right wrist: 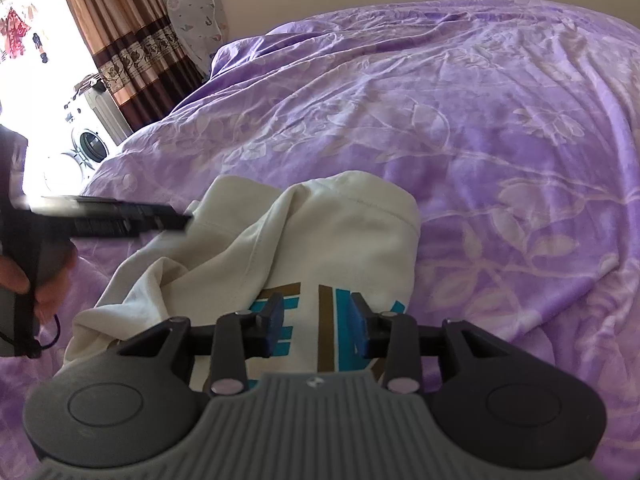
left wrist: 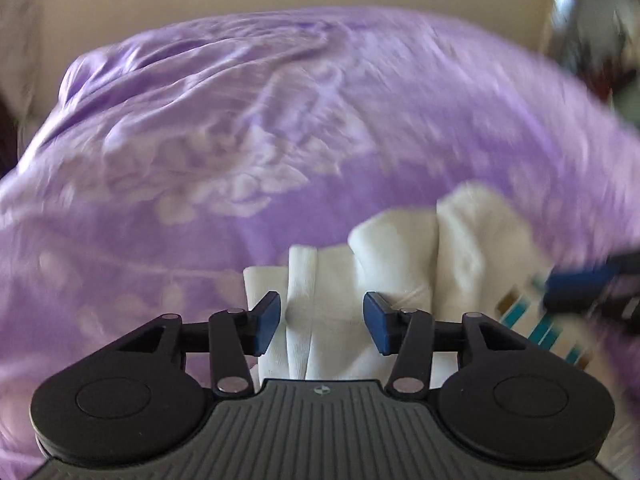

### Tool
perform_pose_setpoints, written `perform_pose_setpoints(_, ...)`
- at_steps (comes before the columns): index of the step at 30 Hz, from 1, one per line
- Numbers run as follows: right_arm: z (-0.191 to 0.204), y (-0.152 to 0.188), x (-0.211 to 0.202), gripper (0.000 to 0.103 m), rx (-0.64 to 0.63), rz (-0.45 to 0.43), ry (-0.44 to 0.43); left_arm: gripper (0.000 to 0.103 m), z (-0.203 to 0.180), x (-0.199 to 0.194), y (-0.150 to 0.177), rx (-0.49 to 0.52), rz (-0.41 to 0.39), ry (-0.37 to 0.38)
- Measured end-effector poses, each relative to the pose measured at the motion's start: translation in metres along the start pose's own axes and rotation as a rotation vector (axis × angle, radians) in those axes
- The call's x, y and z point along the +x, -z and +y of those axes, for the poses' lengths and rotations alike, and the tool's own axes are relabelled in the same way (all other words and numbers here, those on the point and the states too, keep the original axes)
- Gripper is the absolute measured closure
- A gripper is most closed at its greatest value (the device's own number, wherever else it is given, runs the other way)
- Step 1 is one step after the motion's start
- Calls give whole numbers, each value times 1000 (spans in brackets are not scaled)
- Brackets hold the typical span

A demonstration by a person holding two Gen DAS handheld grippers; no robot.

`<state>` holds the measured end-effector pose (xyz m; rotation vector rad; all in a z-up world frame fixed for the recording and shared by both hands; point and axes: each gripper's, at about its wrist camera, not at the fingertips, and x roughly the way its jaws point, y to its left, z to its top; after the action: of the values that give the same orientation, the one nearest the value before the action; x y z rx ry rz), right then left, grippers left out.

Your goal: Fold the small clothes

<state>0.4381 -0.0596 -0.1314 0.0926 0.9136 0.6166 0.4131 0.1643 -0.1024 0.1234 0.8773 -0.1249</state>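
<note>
A small cream-white garment [right wrist: 340, 232] with a teal and brown print lies crumpled on the purple bedspread [right wrist: 500, 128]. My right gripper [right wrist: 316, 322] is low over the printed part, its blue pads apart and the cloth lying flat between them. In the left wrist view the garment [left wrist: 400, 256] shows folded white layers. My left gripper [left wrist: 322, 322] stands open over them, and neither pad presses the cloth. The left gripper [right wrist: 176, 220] also appears blurred at the garment's left edge, held by a person's hand [right wrist: 24, 276]. The right gripper [left wrist: 580, 284] is a blurred blue shape at the right.
The flowered purple bedspread [left wrist: 240, 120] fills both views. Beyond the bed's far left corner hang a brown curtain [right wrist: 132, 40] and a bright window. A washing machine [right wrist: 90, 144] stands below it. A patterned pillow [right wrist: 196, 8] leans on the cream wall.
</note>
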Motion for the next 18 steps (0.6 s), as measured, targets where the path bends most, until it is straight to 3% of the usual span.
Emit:
perform_pose_setpoints(2,-2,0,1,71,6,1,-3,38,-10,12,5,82,17,-81)
perform_pose_setpoints(3,-2,1,1,71,7,3,-3,40,-13,15,7,105,15,-96)
perform_pose_setpoints(4,-2,1,2,71,4,3,-3,61,-16,16,8,122,6,-98)
perform_pose_setpoints(6,-2,2,3,71,5,6,-4,89,-21,16,9,153,-8,-129)
perform_pose_setpoints(8,-4,2,3,71,11,8,-7,93,-23,17,10,192,-29,-207)
perform_pose_setpoints(9,-4,2,3,71,13,8,-9,102,-19,17,11,198,-23,-249)
perform_pose_setpoints(10,-4,2,2,71,14,7,-9,103,-15,21,12,202,-2,-330)
perform_pose_setpoints(11,-4,2,1,71,13,6,-8,103,-5,21,12,179,-1,-359)
perform_pose_setpoints(14,-5,3,1,71,15,6,-10,103,33,3,11,-35,-10,-259)
perform_pose_setpoints(17,-3,3,4,70,13,7,-6,100,54,-20,7,-219,-67,-63)
perform_pose_setpoints(18,-2,3,3,69,12,7,-5,87,54,-24,5,-239,-78,-7)
